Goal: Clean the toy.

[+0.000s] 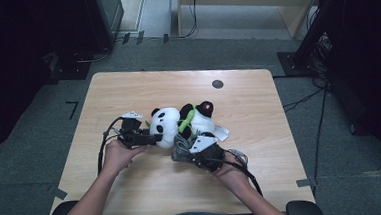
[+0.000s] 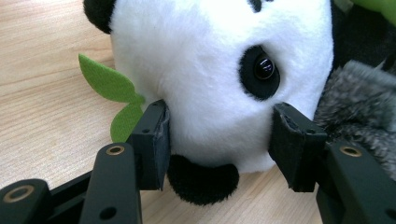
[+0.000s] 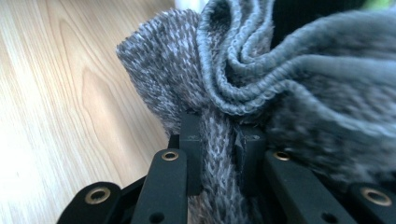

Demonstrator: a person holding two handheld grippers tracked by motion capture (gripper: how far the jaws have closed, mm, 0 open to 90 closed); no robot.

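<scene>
Left gripper (image 2: 219, 135) clamping the panda's (image 2: 210, 70) head from both sides, panda lying mid-table (image 1: 127, 91), right gripper (image 3: 219, 140) pinching a fold of grey knit cloth (image 3: 289, 93) against the panda's body

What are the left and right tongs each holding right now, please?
Left tongs: closed on the panda plush's head.
Right tongs: closed on a fold of the grey knitted cloth.

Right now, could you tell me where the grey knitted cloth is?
In the high view, the grey knitted cloth lies right of table centre, against the plush panda, pinched by the right gripper.
</scene>
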